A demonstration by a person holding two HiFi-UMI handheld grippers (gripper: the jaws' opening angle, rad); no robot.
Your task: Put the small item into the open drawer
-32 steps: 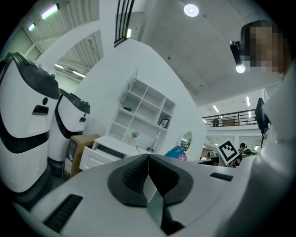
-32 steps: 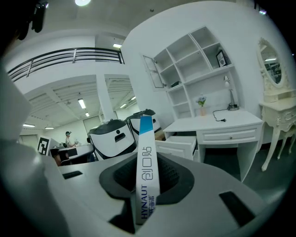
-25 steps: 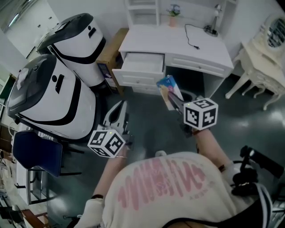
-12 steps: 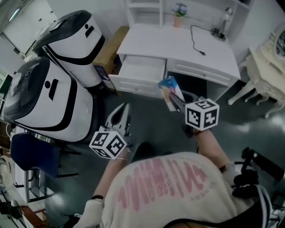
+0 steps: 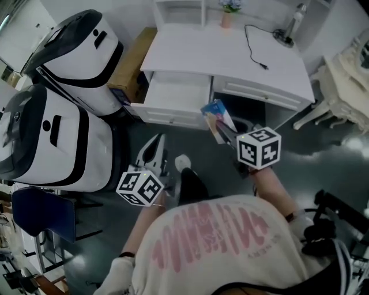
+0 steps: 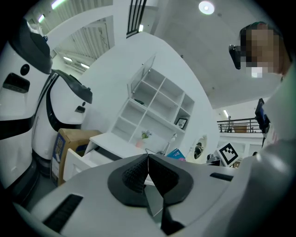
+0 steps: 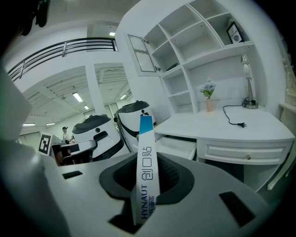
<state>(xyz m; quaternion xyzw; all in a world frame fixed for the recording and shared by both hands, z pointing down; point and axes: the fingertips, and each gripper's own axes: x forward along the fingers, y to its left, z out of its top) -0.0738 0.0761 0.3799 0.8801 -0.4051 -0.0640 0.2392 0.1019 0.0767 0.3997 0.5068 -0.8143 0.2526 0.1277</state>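
My right gripper [image 5: 222, 128] is shut on a small flat blue-and-white box [image 5: 215, 117], held on edge and pointing toward the desk. In the right gripper view the box [image 7: 145, 171] stands upright between the pads, with the right gripper [image 7: 147, 178] clamped on its sides. The open white drawer [image 5: 173, 98] juts from the desk's left side, ahead and left of the box; the drawer [image 7: 178, 147] also shows past the box. My left gripper [image 5: 153, 148] hangs lower left, shut with nothing in it; its pads meet in the left gripper [image 6: 148, 163] view.
The white desk [image 5: 230, 55] carries a cable with a plug [image 5: 256, 49], a lamp [image 5: 294, 20] and a flower pot [image 5: 228, 14]. Two big white-and-black machines [image 5: 75, 52] [image 5: 46, 144] and a cardboard box [image 5: 130, 63] stand left. A white chair [image 5: 340, 75] is at right.
The desk and open drawer have come closer and lower in the head view. A shoe now shows between the grippers. Both grippers keep their pose, the box still gripped.
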